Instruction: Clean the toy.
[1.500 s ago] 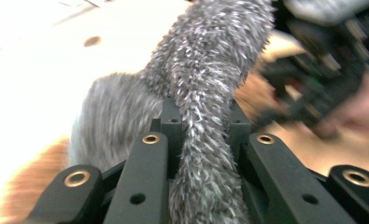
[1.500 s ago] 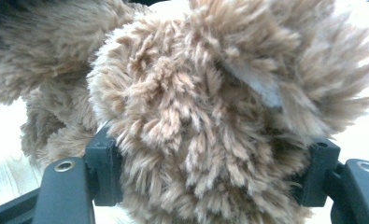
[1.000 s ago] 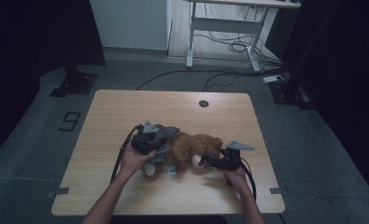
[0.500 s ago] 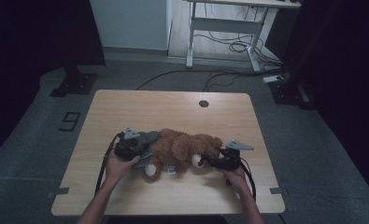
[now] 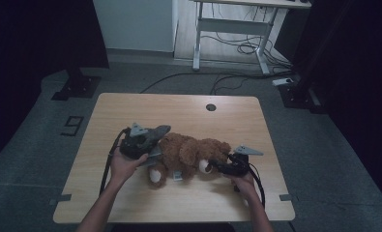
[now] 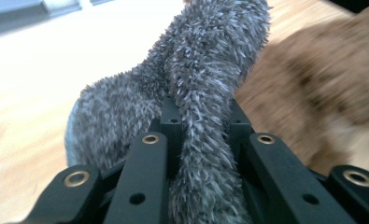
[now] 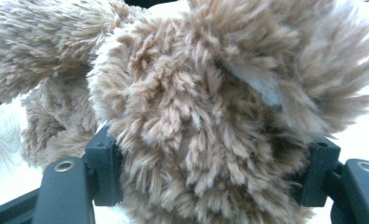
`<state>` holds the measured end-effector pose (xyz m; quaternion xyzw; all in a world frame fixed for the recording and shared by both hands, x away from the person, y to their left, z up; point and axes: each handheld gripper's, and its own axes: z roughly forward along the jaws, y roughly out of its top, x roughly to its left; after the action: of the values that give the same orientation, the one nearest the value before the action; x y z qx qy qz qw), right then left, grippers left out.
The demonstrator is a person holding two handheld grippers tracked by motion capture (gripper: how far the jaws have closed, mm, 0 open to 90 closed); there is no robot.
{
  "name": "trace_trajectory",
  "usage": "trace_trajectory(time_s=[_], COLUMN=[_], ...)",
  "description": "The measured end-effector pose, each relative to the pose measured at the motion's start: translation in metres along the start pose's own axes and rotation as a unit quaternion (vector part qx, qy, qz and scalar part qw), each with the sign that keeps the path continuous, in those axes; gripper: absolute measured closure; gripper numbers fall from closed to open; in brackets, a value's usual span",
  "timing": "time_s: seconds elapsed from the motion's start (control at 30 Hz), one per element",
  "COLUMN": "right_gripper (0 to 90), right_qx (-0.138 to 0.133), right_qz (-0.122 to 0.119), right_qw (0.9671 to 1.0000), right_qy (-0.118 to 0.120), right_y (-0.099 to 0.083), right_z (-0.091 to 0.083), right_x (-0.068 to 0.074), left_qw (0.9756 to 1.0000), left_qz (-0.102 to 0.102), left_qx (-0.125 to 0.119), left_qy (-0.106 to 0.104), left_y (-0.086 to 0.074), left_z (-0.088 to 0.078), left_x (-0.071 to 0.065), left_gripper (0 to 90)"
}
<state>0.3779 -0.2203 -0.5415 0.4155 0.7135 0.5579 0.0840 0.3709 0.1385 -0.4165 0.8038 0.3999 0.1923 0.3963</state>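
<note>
Brown plush bear lies on the wooden counter, right tongs clamping its head, left tongs clenched on grey fuzzy cloth

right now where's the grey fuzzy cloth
In the left gripper view the grey cloth is pinched in the left gripper, beside the brown teddy at its left end on the table.

Our forearms are bare, no sleeves in sight. Both tongs are black w/ a grey three-cornered plate on top: left tongs, right tongs. A black cable loops off each, back toward us. Up close the left tongs have matte black jaw arms w/ brass-ringed screw holes & small plain holes; right tongs same build, blocky black pads.
</note>
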Motion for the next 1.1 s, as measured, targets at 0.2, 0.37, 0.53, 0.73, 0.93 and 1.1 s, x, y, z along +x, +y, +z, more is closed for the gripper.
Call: trace_trajectory(time_s=[0.2,0.37,0.53,0.73,0.93,1.1], right_gripper=[28.3,28.3,28.4,28.4,28.3,28.4], right_qx=[0.000,0.000,-0.001,-0.001,0.000,-0.001], right_qz=[0.003,0.003,-0.002,-0.004,-0.005,-0.006], right_qw=[1.0000,1.0000,1.0000,1.0000,1.0000,1.0000], right_qy=[0.000,0.000,-0.001,-0.002,-0.001,-0.001], right_y=[0.000,0.000,0.000,0.000,0.000,0.000], right_z=[0.000,0.000,0.000,0.000,0.000,0.000], right_x=[0.000,0.000,0.001,0.001,0.002,0.002], left_qw=[0.9985,0.9956,0.9974,0.9984,0.9983,0.9972], left_qz=[0.050,0.068,0.027,0.020,-0.013,-0.047], left_qx=[0.014,0.061,0.050,0.052,0.057,0.056], left_qy=[-0.017,-0.021,-0.045,-0.006,-0.003,-0.012], left_y=[0.037,0.037,0.019,0.002,-0.025,-0.040], left_z=[0.033,0.071,0.071,0.048,0.034,0.032], left_x=[-0.039,-0.054,-0.037,-0.017,0.009,0.024], left_gripper=[75.5,75.5,75.7,75.8,75.8,75.8])
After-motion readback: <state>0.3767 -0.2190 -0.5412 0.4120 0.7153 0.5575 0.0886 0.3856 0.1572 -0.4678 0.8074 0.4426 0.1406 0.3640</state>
